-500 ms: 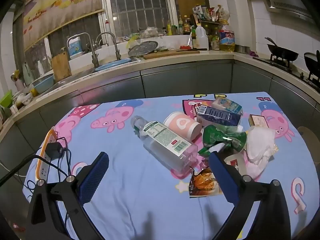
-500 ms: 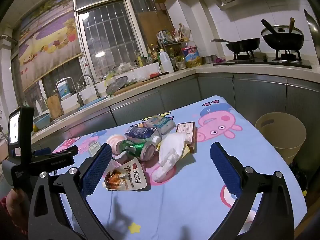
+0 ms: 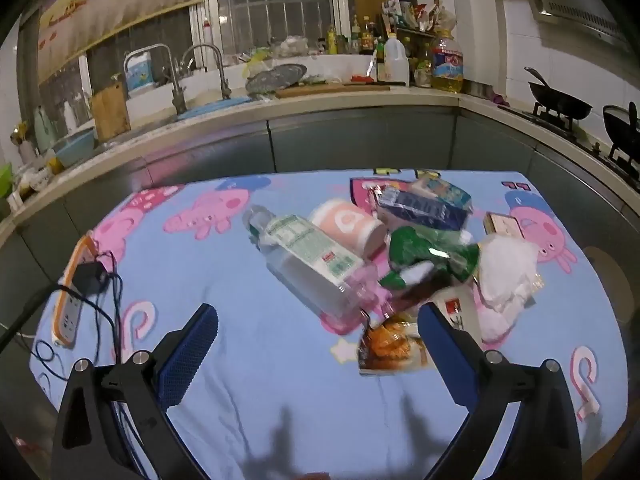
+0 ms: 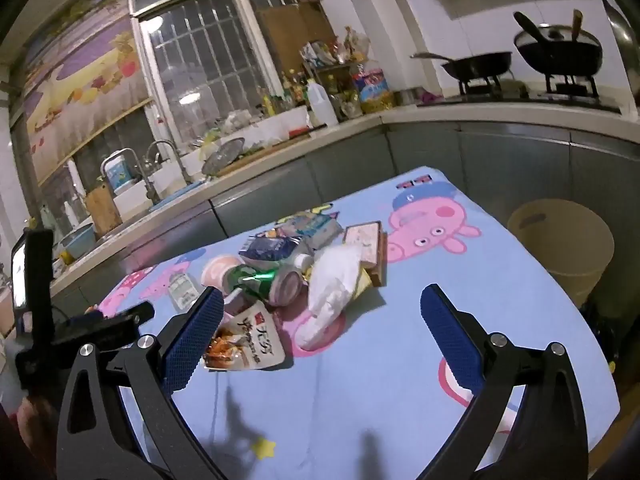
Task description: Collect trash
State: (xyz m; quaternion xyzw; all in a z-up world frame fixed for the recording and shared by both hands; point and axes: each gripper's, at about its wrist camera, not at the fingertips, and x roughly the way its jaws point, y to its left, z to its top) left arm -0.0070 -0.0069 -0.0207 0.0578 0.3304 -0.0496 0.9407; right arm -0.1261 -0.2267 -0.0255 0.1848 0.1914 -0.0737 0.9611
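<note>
Hovering above the near edge of the desk (image 3: 248,360), the left claw (image 3: 318,356) stands wide open with nothing between its blue pads, and the right claw (image 4: 322,334) is spread just as wide and equally empty. From the left wrist view the trash sits in one heap at about 1 o'clock: a clear plastic bottle (image 3: 308,260) lies on its side, touching a pink cup (image 3: 348,226) behind it, with a crushed green can (image 3: 428,254) to the right at 2 o'clock. A dark blue carton (image 3: 420,208) lies at the far side of the heap, and a crumpled white tissue (image 3: 506,272) rests at its right edge. An orange snack packet (image 3: 390,348) lies flat nearest the left claw, just beside its right finger. A power strip (image 3: 70,300) with black cables lies well apart at 9 o'clock. From the right wrist view a beige bin (image 4: 560,248) stands beyond the desk at 2 o'clock
</note>
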